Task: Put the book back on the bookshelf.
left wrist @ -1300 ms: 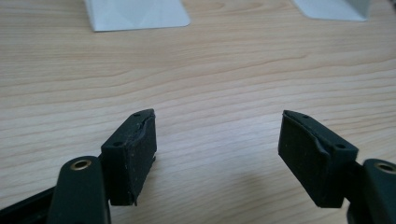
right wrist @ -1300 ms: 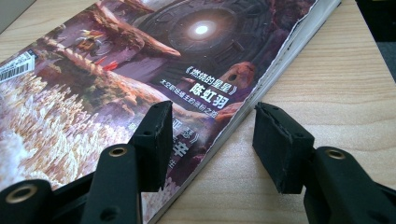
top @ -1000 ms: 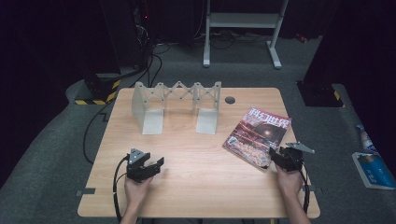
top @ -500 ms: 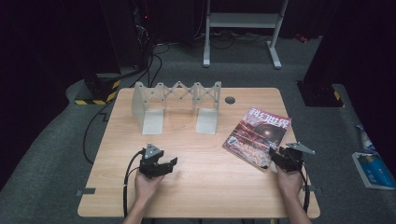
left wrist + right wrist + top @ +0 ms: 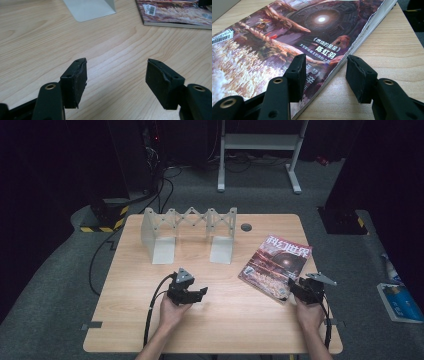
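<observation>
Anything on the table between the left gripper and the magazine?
No: only bare wood separates the left gripper from the magazine, seen in the high view.

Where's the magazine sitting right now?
In the high view, the glossy colourful magazine lies flat at the right of the wooden table, just right of the white folding rack, by the right gripper.
</observation>
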A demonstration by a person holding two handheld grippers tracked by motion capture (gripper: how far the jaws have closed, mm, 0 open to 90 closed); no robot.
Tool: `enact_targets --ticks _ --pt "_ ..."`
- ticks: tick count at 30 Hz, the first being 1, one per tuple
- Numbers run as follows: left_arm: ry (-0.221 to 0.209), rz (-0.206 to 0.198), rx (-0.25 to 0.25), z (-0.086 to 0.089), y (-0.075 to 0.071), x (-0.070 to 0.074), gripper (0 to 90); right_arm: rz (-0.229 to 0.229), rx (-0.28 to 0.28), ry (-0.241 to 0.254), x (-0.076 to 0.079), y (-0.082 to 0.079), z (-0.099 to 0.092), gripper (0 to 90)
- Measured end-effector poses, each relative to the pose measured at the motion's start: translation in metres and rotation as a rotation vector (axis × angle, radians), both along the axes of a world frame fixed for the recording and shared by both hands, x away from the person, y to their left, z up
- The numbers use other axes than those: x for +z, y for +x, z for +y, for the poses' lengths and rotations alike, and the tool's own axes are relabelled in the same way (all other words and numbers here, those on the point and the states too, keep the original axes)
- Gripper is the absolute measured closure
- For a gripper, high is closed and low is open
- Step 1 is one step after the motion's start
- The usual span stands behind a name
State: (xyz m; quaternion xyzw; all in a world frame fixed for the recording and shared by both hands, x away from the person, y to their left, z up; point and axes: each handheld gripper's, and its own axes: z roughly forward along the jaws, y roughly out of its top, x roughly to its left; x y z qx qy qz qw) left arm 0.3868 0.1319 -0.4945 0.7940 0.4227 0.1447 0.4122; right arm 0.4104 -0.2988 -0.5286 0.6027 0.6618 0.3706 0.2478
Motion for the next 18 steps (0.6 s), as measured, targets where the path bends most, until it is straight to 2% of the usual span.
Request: enact_targets --ticks 4,10,12,18 --pt "-0.004 0.015 -0.02 -0.012 0.005 0.0 35.0 -0.002 -0.001 -0.003 0.0 0.0 0.0 50.7" --pt "0.042 0.0 -0.072 -0.04 0.016 0.006 35.0 0.003 -0.005 0.004 0.0 0.0 0.0 50.6" --pt "0.045 -0.013 -0.086 -0.048 0.019 0.007 35.3 0.004 -0.004 0.005 0.0 0.0 0.0 50.6" --pt "0.058 -0.005 -0.119 -0.067 0.026 0.008 37.0 -0.005 0.001 -0.012 0.0 -0.001 0.001 50.6"
